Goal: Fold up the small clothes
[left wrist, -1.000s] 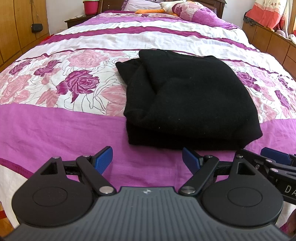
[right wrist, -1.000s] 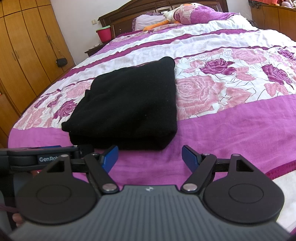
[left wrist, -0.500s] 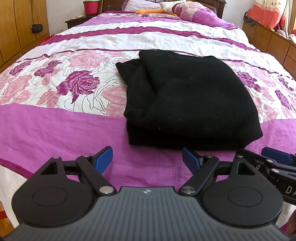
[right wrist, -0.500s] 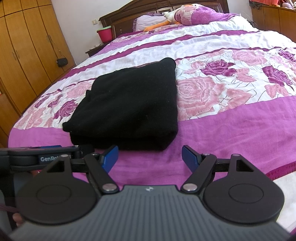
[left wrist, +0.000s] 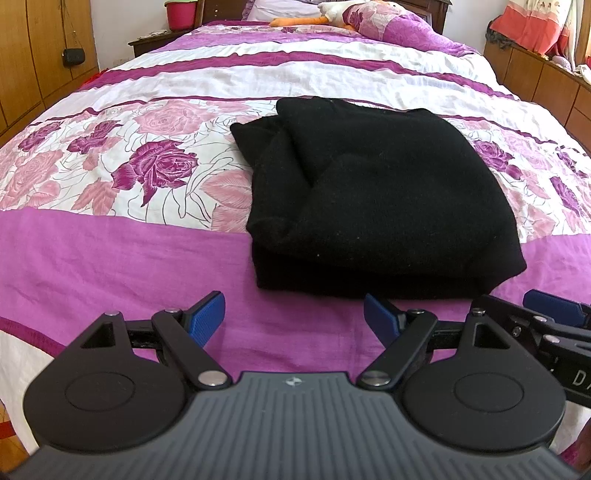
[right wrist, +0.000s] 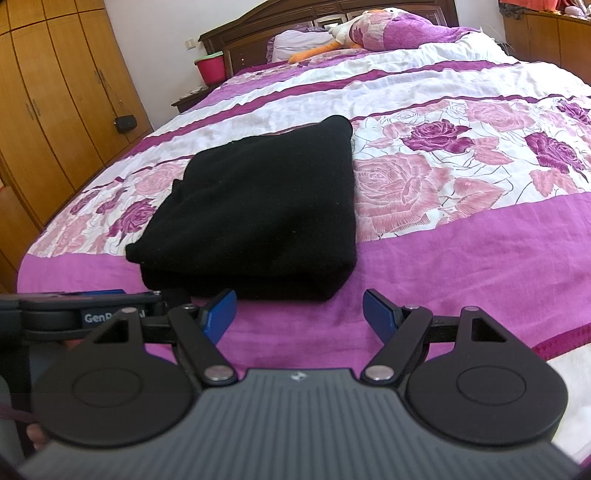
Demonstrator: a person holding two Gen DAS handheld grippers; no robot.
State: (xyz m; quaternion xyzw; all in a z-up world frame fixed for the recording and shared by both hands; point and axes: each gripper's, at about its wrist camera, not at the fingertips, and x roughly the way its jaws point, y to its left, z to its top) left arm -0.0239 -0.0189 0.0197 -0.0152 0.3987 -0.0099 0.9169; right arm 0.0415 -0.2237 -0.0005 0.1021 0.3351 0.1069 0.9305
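A: What is the left tool (left wrist: pixel 294 315) doing?

B: It is wide apart and has nothing in it. Its 2 blue pads (left wrist: pixel 207 317) hang over the plain purple band of the bed cover (left wrist: pixel 110 266). They do not touch the cloth.

A: And the right tool (right wrist: pixel 300 314)?

B: The same. It is spread wide, with nothing between its pads. It sits over the purple band too, just beside the left tool. From the right view you can see part of the left tool at the left edge, and from the left view the right tool pokes in at the right edge.

A: Where is the cloth?

B: The black cloth (left wrist: pixel 373 192) lies on the bed, just past both tools. It is folded into a thick, neat pile. Its near edge rests on the purple band. The rest lies on the part with pink and purple roses. On its left side you can see some folded layers sticking out a bit.

A: What is farther back?

B: White and purple stripes run across the cover. At the head of the bed is a purple pillow (right wrist: pixel 413 29) with an orange and white soft toy (right wrist: pixel 332 40) beside it. A red bucket (right wrist: pixel 210 68) stands left of the headboard. A wood wardrobe (right wrist: pixel 44 110) fills the left side, with a small black bag (right wrist: pixel 125 122) hanging on it.
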